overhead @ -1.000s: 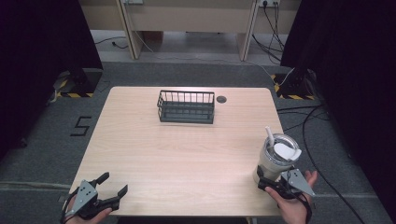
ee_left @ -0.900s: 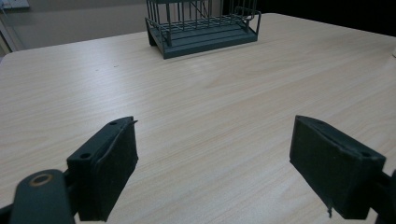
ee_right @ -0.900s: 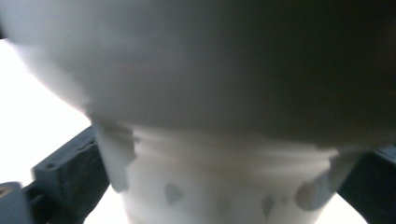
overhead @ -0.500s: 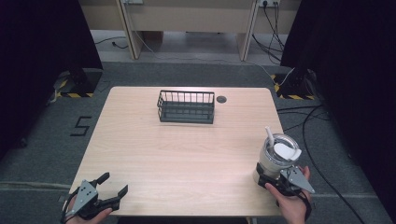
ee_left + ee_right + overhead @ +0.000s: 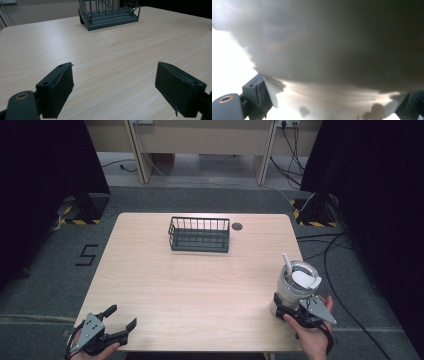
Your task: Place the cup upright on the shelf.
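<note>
Cream cup (image 5: 295, 287), white lid, straw, near right on counter (image 5: 200, 285); no readable label. Right tool (image 5: 295, 307) jaws around its base; left tool (image 5: 116, 322) wide open, empty

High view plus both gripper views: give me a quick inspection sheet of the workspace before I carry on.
Surface: light wooden table, bare across the middle, with a small dark round port near the far edge.
Job's things: pale tumbler with lid and straw, upright near the table's right front corner; dark wire basket at far centre, looks empty.
Clutter: nothing seen.
Grippers: right gripper has its jaws around the tumbler's base; whether they clamp it cannot be told. Left gripper hangs at the left front corner, jaws wide apart, holding nothing.
Cables: several loose on the floor to the right and behind the table.
Surroundings: grey carpet, black curtains on both sides, hazard-striped bases, a "5" marked on the floor.
</note>
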The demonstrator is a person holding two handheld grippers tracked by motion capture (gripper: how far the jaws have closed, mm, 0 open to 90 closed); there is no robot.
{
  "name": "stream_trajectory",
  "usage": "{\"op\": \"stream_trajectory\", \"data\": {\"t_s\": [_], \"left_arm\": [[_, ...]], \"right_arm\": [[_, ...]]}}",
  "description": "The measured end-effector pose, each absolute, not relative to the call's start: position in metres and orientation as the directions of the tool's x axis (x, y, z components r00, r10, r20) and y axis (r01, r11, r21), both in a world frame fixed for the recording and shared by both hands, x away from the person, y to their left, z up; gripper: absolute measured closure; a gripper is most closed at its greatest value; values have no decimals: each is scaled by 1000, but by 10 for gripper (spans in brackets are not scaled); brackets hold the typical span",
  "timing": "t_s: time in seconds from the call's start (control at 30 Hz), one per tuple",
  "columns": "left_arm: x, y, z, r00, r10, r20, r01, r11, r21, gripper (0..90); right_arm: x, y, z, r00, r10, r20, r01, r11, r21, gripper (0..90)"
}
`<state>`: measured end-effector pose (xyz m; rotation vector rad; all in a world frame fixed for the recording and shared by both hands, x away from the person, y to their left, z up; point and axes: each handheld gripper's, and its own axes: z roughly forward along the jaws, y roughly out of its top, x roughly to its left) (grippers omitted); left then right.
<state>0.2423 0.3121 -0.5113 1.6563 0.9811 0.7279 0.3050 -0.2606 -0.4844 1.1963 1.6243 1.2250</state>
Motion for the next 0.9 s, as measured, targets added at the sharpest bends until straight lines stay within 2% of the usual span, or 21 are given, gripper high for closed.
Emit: {"op": "stream_trajectory", "data": {"t_s": [0.9], "left_arm": [[242, 314, -511, 478, 879, -8, 249, -126, 960, 145]], "right_arm": [[331, -230, -451, -315, 949, -14, 179, 74, 981, 103]]}}
